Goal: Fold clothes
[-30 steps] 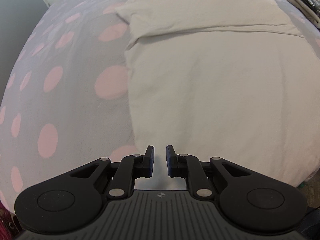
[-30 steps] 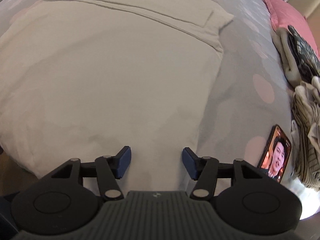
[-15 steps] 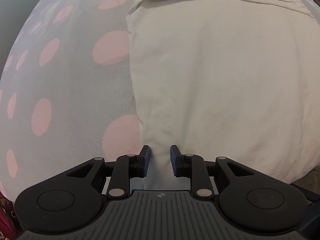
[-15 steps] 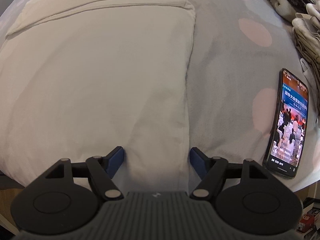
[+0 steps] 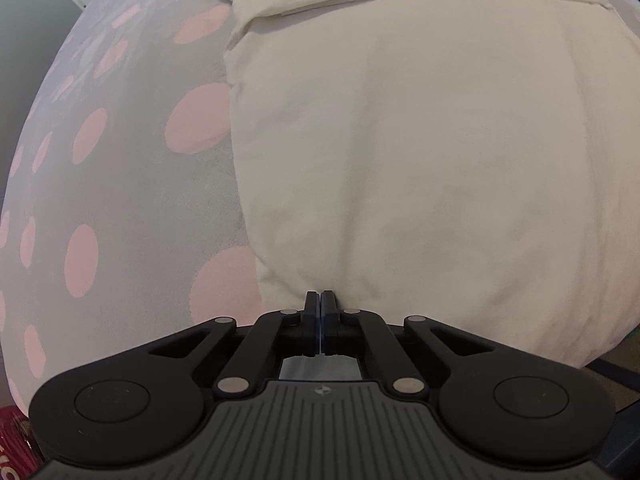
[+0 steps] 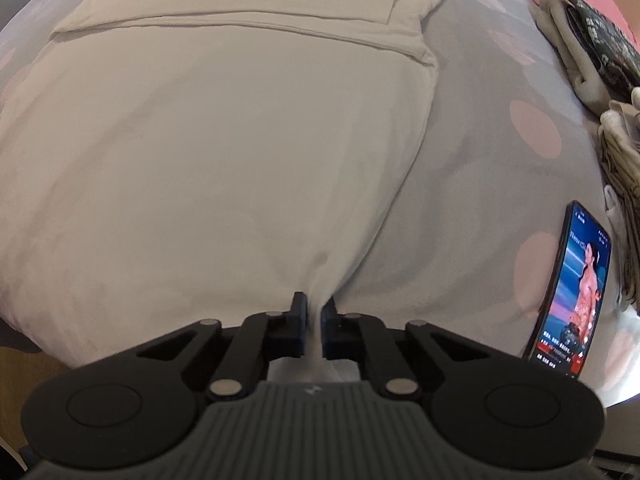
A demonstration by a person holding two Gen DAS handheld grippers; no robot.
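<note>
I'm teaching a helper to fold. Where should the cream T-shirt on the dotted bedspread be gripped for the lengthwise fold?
Grip the cream T-shirt at its two bottom hem corners, coming from the near bed edge. It lies flat with sleeves folded in; the left tongs and right tongs already pinch there.

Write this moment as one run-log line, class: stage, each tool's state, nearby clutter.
stage: hem grasp | left tool: shut on cream shirt | right tool: shut on cream shirt | clutter: phone on dotted bedspread

bed: grey cover, pink dots | wall: grey, left | light: soft, dim
</note>
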